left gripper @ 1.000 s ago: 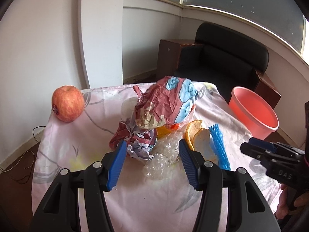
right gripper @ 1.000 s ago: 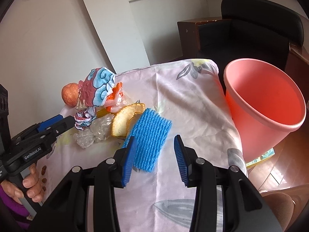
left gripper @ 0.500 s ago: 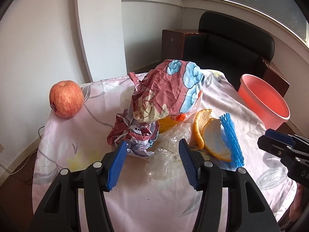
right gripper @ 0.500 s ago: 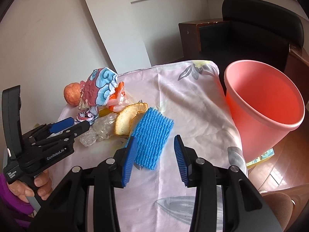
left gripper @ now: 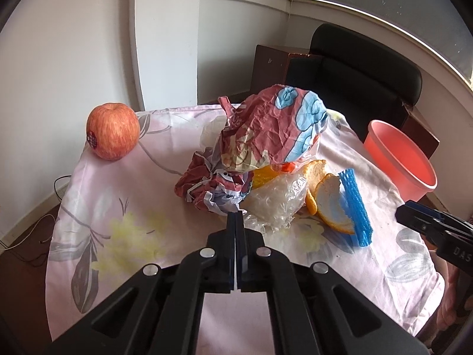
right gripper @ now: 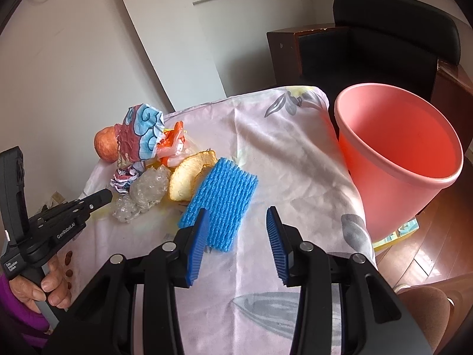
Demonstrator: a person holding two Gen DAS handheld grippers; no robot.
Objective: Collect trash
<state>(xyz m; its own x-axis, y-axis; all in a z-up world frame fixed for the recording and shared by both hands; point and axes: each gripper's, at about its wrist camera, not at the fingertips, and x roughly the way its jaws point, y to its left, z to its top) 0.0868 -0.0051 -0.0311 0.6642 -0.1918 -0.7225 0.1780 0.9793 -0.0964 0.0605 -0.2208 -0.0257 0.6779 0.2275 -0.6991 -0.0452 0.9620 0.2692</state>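
Observation:
A trash pile lies on the floral tablecloth: a crumpled red-and-blue wrapper [left gripper: 275, 130], clear plastic film [left gripper: 276, 201], orange peels [left gripper: 328, 198] and a blue foam net [left gripper: 354, 207]. My left gripper [left gripper: 235, 217] is shut and empty, its tips just short of the plastic film. My right gripper [right gripper: 238, 222] is open, its left finger over the near corner of the blue foam net [right gripper: 221, 198]. The pink trash bucket [right gripper: 396, 148] stands off the table's right edge.
A red apple [left gripper: 113, 131] sits at the table's far left corner. A black chair [left gripper: 363, 68] and a brown cabinet [left gripper: 269, 65] stand behind the table. The tablecloth [left gripper: 124, 207] hangs over the edges.
My left gripper has shut from open and stays empty near the plastic film. The right gripper has shifted slightly and stays open over the foam net.

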